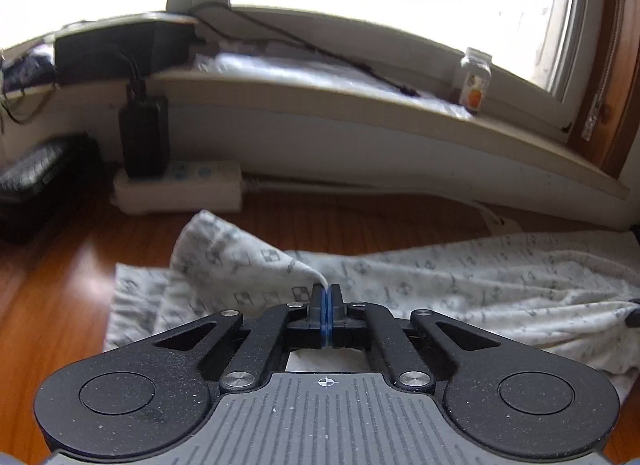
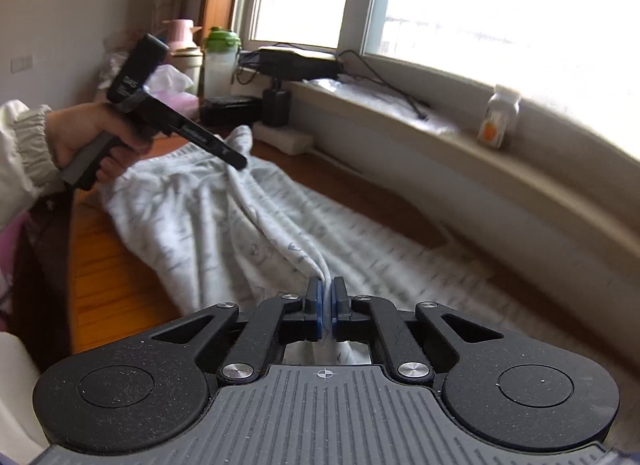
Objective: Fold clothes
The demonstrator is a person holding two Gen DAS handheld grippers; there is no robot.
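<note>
Clothes here means one pale grey printed garment [image 1: 460, 285], spread along the brown wooden counter [image 1: 60, 285] below the window sill [image 1: 360, 105]. Most of it lies flat on the counter, but two pinched spots are lifted off it.

Your left hand-held gripper [image 1: 327, 293] has its blue pads pressed together on a peak of the fabric; the cloth rises to a point right at the fingertips, and a rounded flap of the garment stands up just behind and to the left of it. From the right wrist view you can see that same left hand-held gripper [image 2: 239, 163] from the side, held by your left hand [image 2: 92, 137] with a gathered cream sleeve cuff [image 2: 32, 145] at the wrist, its tip buried in a raised fold near the far end of the garment.

Your right hand-held gripper [image 2: 327, 297] is also clamped on the garment: a ridge of cloth runs straight into the narrow slot between its blue pads and shows again beneath them.

A taut crease runs between the two pinched spots.

On the sill stand a small white bottle with an orange label [image 2: 498, 117] and a black cable [image 1: 320, 49]. A white power strip [image 1: 180, 185] with a black adapter [image 1: 142, 137] sits on the counter by the wall. A green-lidded bottle [image 2: 221, 61] stands at the far end.
</note>
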